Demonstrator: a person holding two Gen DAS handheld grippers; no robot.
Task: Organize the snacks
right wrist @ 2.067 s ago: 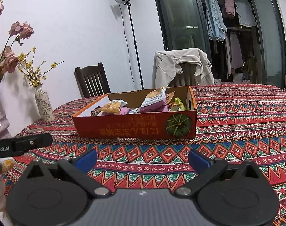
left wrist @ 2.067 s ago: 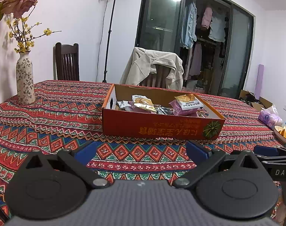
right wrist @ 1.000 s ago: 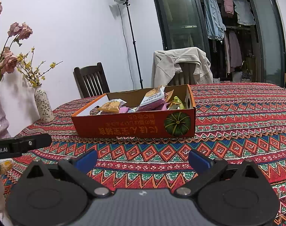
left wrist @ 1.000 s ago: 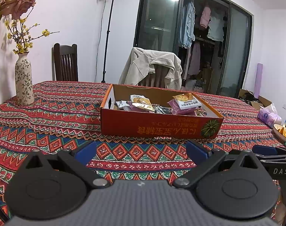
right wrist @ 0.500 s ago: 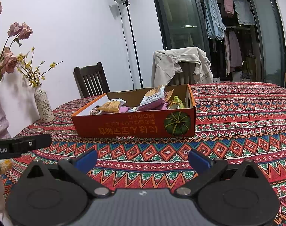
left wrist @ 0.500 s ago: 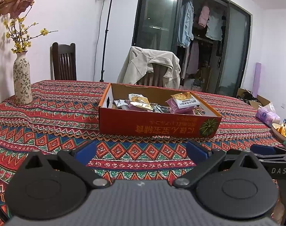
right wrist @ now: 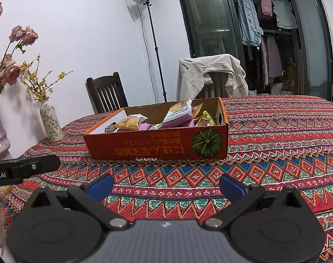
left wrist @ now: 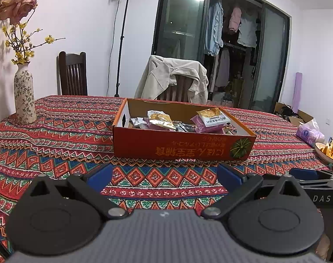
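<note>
Hovering near the box [left wrist: 179,151] of snacks [left wrist: 212,118], both grippers [left wrist: 164,173] [right wrist: 165,185] have barely shifted, jaws apart, empty; packets all lie inside.

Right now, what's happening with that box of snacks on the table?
A person holds two grippers, and neither is touching anything. The left gripper and the right gripper are both open and empty, hovering over the patterned tablecloth on the near side of the orange cardboard box. The snack packets sit piled inside the box.
</note>
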